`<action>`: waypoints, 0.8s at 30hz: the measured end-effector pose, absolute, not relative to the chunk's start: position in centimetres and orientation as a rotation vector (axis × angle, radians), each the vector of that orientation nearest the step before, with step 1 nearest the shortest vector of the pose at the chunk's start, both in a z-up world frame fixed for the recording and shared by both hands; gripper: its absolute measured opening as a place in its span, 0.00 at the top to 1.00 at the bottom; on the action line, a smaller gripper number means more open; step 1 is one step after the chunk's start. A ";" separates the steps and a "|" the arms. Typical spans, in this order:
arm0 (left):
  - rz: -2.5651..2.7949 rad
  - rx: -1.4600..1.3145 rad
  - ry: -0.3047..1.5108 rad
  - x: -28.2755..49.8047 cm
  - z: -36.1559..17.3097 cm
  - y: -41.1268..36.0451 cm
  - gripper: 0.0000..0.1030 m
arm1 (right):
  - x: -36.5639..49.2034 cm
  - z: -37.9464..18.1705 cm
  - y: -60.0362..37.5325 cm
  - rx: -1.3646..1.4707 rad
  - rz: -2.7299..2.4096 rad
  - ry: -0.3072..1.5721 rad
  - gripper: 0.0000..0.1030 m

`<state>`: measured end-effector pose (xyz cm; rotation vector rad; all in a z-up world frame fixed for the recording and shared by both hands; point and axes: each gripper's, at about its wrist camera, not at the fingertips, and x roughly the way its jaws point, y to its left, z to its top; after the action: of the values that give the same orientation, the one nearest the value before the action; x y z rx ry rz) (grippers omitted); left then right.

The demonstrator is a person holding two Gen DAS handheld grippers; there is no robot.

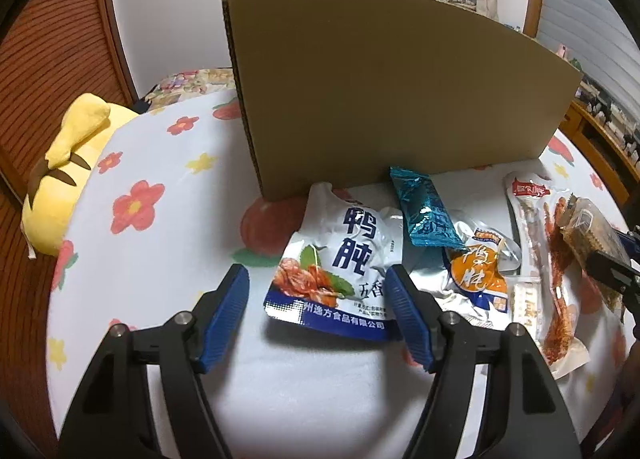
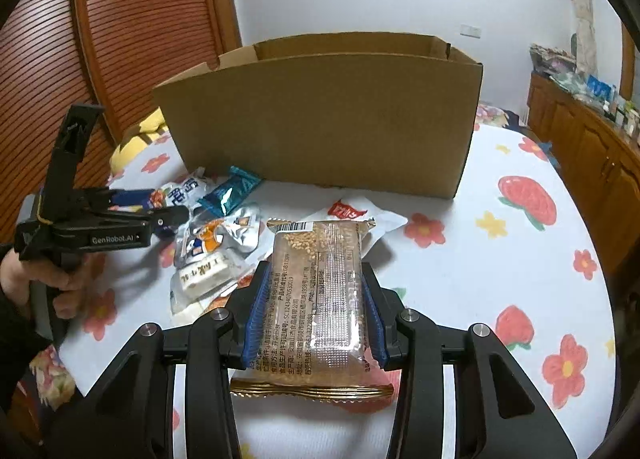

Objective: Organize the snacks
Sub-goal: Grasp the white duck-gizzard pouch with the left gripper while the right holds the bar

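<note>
We see the cardboard box (image 2: 320, 127) standing on the bed (image 2: 500, 259), with the snack packets (image 1: 440, 259) lying before it. The plush toy (image 1: 60, 187) lies left of the box.

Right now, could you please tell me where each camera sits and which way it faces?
Left wrist: on the open left hand-held gripper, facing the brown cardboard box, over the white-and-blue foil snack pouch.
Right wrist: on the right hand-held gripper, shut on a clear grain-bar packet, facing the box's open top; the person's left hand shows.
Shared: box, pouch, teal wrapper, flowered cloth.
</note>
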<state>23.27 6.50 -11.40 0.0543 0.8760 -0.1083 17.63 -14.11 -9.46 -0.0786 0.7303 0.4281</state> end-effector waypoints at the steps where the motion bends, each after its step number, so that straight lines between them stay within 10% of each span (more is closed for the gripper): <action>1: -0.109 0.066 0.872 23.4 -11.3 6.5 0.31 | 17.6 -9.6 -14.1 -0.083 0.427 0.732 0.59; 24: -0.257 0.170 0.991 26.5 -10.8 4.8 0.28 | 17.6 -10.7 -14.7 -0.060 0.443 0.737 0.59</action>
<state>26.47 4.76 -10.82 0.1697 0.9906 -0.2572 17.63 -14.70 -10.72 -0.0599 0.7367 0.4430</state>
